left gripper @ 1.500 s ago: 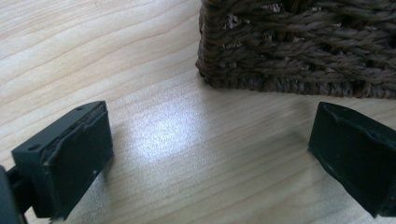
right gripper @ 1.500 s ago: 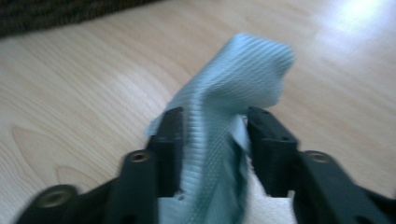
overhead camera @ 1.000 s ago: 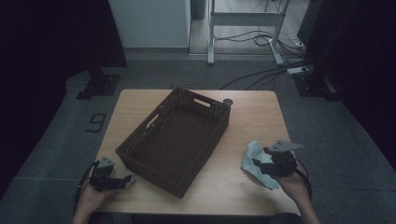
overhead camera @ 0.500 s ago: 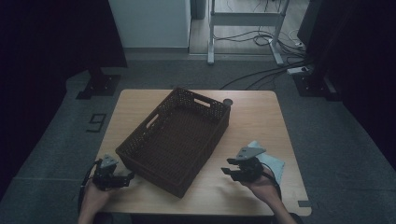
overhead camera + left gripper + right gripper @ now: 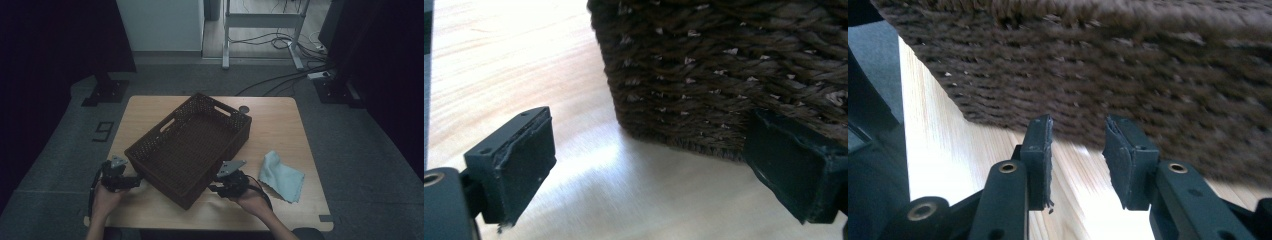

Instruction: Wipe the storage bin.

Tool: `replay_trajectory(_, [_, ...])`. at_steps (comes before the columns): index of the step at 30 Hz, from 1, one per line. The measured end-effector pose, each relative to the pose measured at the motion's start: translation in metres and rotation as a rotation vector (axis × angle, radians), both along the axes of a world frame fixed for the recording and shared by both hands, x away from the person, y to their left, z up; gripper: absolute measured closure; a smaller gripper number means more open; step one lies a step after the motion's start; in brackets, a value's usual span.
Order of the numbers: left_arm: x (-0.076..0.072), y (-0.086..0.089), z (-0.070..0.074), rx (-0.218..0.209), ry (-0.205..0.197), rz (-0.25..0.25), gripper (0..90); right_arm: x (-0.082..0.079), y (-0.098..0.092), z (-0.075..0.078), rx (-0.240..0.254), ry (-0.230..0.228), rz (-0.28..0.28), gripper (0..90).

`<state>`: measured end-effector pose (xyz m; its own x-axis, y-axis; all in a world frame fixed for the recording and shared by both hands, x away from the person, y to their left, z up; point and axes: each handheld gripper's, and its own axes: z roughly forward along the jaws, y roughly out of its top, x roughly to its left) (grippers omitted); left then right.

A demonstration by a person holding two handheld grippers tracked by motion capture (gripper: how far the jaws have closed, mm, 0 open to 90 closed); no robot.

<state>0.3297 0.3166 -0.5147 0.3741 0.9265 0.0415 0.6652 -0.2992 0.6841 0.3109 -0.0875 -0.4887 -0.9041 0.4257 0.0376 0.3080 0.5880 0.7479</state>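
With the wicker basket (image 5: pixel 192 145) empty mid-table and the blue cloth (image 5: pixel 281 175) lying just right of it, nothing looks done: the left gripper (image 5: pixel 131 182) gapes wide, the right gripper (image 5: pixel 214 189) narrow, both empty.

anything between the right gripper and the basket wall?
Nothing: in the right gripper view, only bare table lies between the right gripper and the basket.

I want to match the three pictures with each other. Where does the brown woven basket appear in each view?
High view: the basket stands at the table's middle, set at a slant.
Left gripper view: its corner fills the upper right.
Right gripper view: its wall spans the top.
Shared landmark: the pale wooden table under it.
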Motion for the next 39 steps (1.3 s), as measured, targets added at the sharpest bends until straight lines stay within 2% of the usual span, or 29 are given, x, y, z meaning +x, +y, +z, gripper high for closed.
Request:
replay_trajectory(2, [0.005, 0.002, 0.0, -0.016, 0.007, 0.013, 7.8, 0.003, 0.009, -0.001, 0.006, 0.005, 0.007, 63.8])
replay_trajectory(5, [0.002, 0.001, 0.001, -0.023, 0.015, 0.025, 12.6, 0.006, 0.024, 0.0, 0.014, -0.003, 0.018, 64.1])
replay_trajectory(8, [-0.006, -0.001, 0.004, -0.049, 0.023, 0.003, 12.7, 0.01, 0.033, 0.001, 0.011, -0.01, 0.015, 67.8])
replay_trajectory(9, [-0.009, -0.002, 0.004, -0.047, 0.025, -0.005, 12.5, 0.011, 0.036, 0.0, 0.027, 0.003, 0.022, 68.2])
replay_trajectory(12, [-0.016, -0.004, 0.005, -0.025, 0.029, -0.023, 12.0, 0.012, 0.044, -0.001, 0.031, -0.006, 0.03, 68.4])
replay_trajectory(17, [-0.023, -0.004, 0.008, -0.035, 0.03, -0.039, 11.9, 0.014, 0.067, -0.002, 0.027, -0.02, 0.052, 68.7])
replay_trajectory(20, [-0.029, -0.003, 0.009, -0.05, 0.029, -0.046, 11.9, 0.016, 0.079, -0.004, 0.036, -0.014, 0.064, 67.5])
replay_trajectory(23, [-0.036, -0.004, 0.01, -0.054, 0.031, -0.064, 12.1, 0.015, 0.081, -0.004, 0.027, -0.017, 0.086, 62.2])
replay_trajectory(25, [-0.042, -0.007, 0.009, -0.058, 0.035, -0.078, 12.0, 0.013, 0.073, -0.003, 0.005, -0.027, 0.078, 58.3])
replay_trajectory(27, [-0.048, -0.01, 0.01, -0.06, 0.036, -0.094, 11.9, 0.015, 0.058, -0.003, 0.002, -0.018, 0.056, 55.2])
replay_trajectory(30, [-0.057, -0.017, 0.011, -0.056, 0.038, -0.124, 11.8, 0.021, 0.03, -0.003, 0.0, -0.008, 0.0, 50.9])
replay_trajectory(31, [-0.06, -0.02, 0.011, -0.055, 0.038, -0.133, 11.8, 0.025, 0.017, -0.004, 0.002, 0.007, -0.033, 48.6])
replay_trajectory(32, [-0.064, -0.024, 0.012, -0.047, 0.031, -0.148, 11.6, 0.027, 0.008, -0.004, 0.0, 0.012, -0.05, 47.5])
replay_trajectory(34, [-0.069, -0.03, 0.016, 0.004, 0.004, -0.16, 11.5, 0.035, -0.016, -0.005, -0.019, 0.007, -0.107, 44.6])
replay_trajectory(37, [-0.077, -0.037, 0.02, -0.057, 0.007, -0.192, 11.5, 0.045, -0.047, -0.006, -0.021, 0.01, -0.188, 41.2])
replay_trajectory(39, [-0.081, -0.046, 0.022, -0.046, 0.007, -0.22, 11.5, 0.055, -0.067, -0.008, -0.02, 0.011, -0.246, 38.6])
